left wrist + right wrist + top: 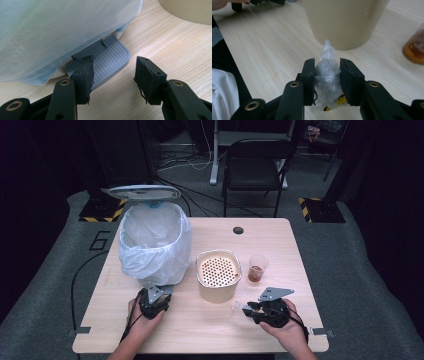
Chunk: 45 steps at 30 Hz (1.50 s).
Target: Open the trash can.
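High view: a person works two hand-held tools at a pale wooden surface [200, 320] beside a lined pedal bin [155, 242], its lid up.
Right tool [327, 72]: closed on a crumpled clear plastic wrapper [327, 75], held just above the wood near the beige perforated tub [217, 272].
Left tool [113, 75]: jaws as narrow as they go, gripping nothing, one jaw on the bin's grey pedal [110, 58].
Nearby: a cup of brown drink [257, 268].
Progress: wrapper picked up, bin seemingly open; carrying it over and dropping it in apparently remains.
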Available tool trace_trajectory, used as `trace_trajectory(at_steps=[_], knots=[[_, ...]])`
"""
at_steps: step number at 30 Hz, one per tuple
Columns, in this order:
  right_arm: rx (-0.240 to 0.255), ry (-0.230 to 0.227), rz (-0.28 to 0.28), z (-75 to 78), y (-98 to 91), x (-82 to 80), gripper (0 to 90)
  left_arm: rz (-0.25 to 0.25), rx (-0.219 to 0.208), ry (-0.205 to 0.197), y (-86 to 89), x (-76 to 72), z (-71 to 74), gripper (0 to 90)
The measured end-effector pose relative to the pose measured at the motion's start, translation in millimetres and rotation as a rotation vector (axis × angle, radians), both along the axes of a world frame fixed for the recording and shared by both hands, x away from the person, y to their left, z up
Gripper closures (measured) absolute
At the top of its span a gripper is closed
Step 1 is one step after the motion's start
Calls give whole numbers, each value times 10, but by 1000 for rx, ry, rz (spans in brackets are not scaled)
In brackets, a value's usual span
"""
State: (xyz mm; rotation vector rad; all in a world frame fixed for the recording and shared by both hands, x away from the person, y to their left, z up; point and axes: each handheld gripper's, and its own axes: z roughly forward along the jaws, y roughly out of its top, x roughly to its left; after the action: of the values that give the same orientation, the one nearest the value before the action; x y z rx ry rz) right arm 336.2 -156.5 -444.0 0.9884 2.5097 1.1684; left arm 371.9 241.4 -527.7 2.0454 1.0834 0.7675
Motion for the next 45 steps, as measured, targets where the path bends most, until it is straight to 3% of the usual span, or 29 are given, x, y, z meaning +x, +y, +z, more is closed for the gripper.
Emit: trace_trajectory(at_steps=[3,9,18,27,29,33,40,45], knots=[[15,-25,21,212,-18,46,660,0,0,0,-2,-1,-1,493],[26,-53,41,468,6,111,660,-1,0,0,-1,-1,-1,493],[52,-83,61,691,93,235,659,-1,0,1,0,-1,0,493],[127,-116,63,833,195,449,660,-2,2,-1,0,0,-1,493],[158,-144,72,895,250,510,660,-2,3,2,-3,-2,0,493],[172,-162,82,951,326,577,660,-3,5,-2,-3,-1,-1,493],[166,-195,112,1146,541,722,661,-1,2,-1,-4,-2,-2,493],[156,-232,141,1391,734,806,661,-2,4,5,-1,-3,3,493]])
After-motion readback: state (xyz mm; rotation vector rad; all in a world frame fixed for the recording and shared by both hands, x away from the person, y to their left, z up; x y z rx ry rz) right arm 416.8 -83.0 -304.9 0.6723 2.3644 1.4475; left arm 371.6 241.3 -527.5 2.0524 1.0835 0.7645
